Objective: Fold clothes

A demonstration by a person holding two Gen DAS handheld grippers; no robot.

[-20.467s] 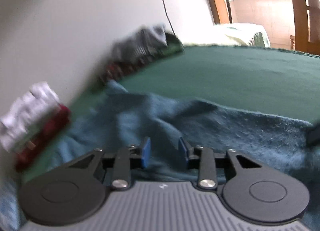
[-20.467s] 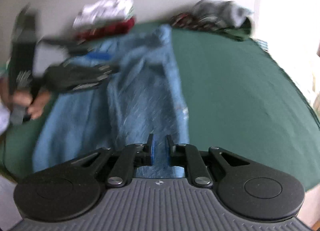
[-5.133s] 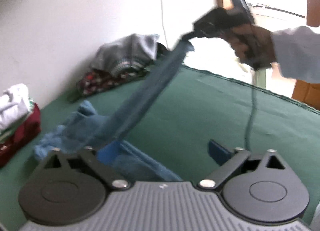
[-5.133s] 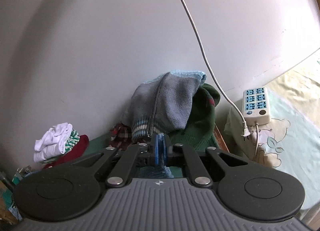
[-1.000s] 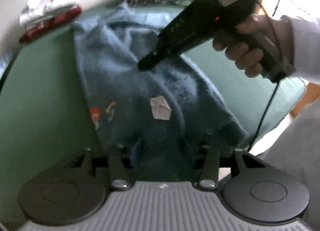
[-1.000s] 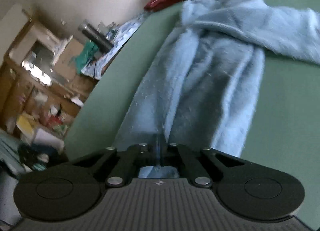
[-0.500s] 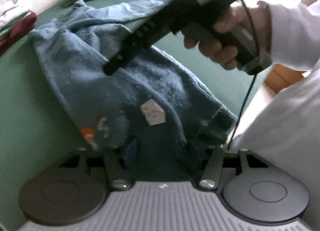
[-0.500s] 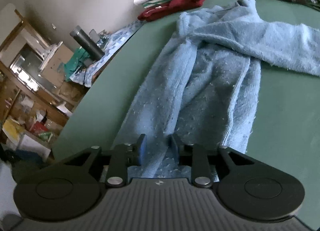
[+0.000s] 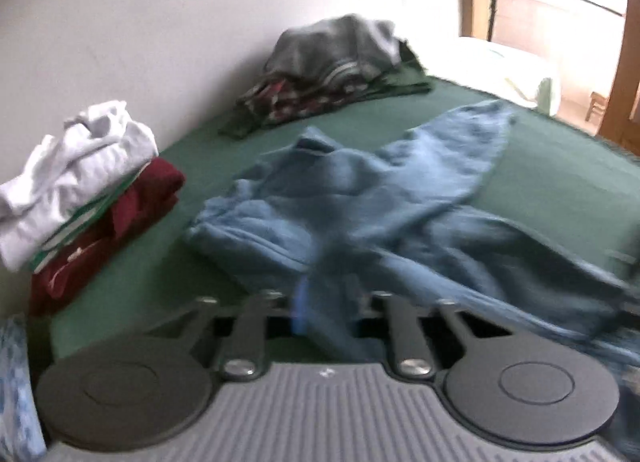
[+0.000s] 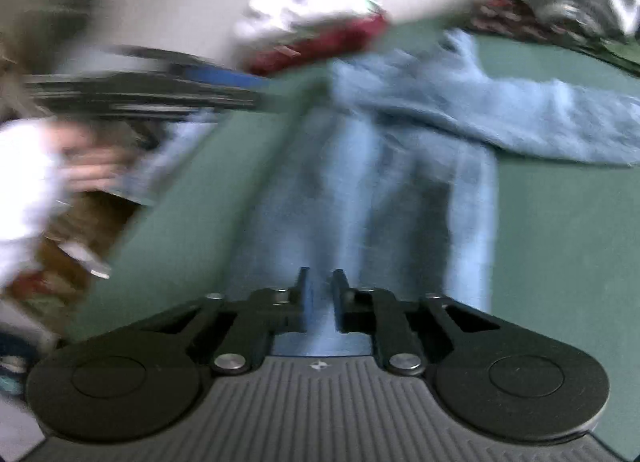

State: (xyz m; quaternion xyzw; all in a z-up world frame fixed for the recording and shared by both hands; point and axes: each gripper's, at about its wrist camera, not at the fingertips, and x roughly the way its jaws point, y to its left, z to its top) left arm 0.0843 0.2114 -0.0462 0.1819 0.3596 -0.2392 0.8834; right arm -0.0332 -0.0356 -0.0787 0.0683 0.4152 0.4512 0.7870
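Observation:
A blue fuzzy sweater (image 9: 360, 190) lies crumpled on the green table (image 9: 560, 166), one sleeve stretched toward the far right. My left gripper (image 9: 328, 304) is shut on a fold of the sweater near its front left part. In the right wrist view the sweater (image 10: 400, 182) runs away from me. My right gripper (image 10: 320, 294) is over its near hem, its jaws closing with the cloth between them. The left gripper (image 10: 252, 92) shows there as a blur at the left, held by a hand (image 10: 92, 166) in a white sleeve.
A folded stack, white on maroon (image 9: 80, 182), sits at the table's left by the wall. An unfolded pile topped by a grey sweater (image 9: 332, 58) lies at the far back. A wooden door frame (image 9: 624, 62) stands beyond the table's right end.
My left gripper swung fast to the sweater's left side and closed on cloth. My right gripper let go of the hem, opened, and is narrowing again; it shifted slightly.

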